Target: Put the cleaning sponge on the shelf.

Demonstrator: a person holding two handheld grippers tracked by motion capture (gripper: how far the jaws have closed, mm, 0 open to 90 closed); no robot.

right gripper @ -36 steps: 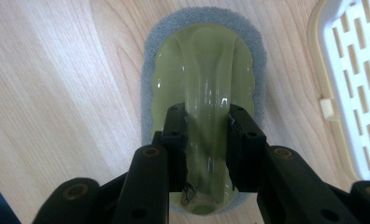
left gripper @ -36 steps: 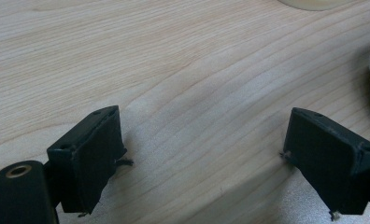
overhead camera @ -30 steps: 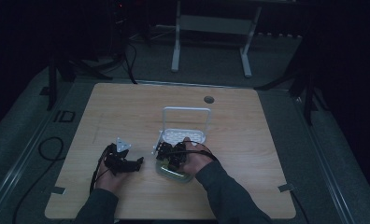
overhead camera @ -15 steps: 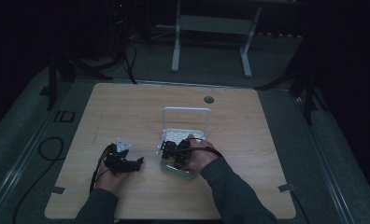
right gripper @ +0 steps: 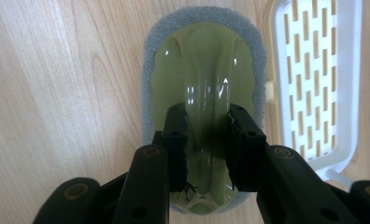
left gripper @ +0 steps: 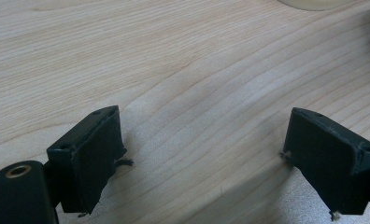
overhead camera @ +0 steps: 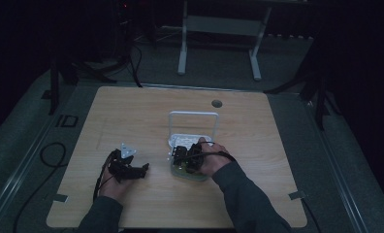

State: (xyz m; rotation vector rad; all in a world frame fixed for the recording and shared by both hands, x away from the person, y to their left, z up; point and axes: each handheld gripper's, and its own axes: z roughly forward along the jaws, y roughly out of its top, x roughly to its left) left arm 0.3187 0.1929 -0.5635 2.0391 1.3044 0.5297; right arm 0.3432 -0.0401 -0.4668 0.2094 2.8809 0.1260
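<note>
R gripper [right gripper: 206,144] shifted, grips scrubber [right gripper: 204,79] (L idle).

Room dim; far side nearly black. Light wood table [overhead camera: 132,111] with round grommet hole [overhead camera: 217,103] near far edge, on grey carpet floor [overhead camera: 355,160]. White-legged table frame [overhead camera: 219,29] behind; black cable [overhead camera: 44,160] loops on floor at left.

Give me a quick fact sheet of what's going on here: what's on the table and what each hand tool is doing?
Surface: wooden table
Scrubber: green-handled sponge scrubber, flat on the table
Rack: white slotted rack, right beside the scrubber
Right gripper: jaws closed on the scrubber's handle ridge
Left gripper: jaws wide apart over bare wood, holding nothing
Person: both hands on the grippers, sleeves entering from the bottom of the high view
Surroundings: dark room, hard to make out
</note>
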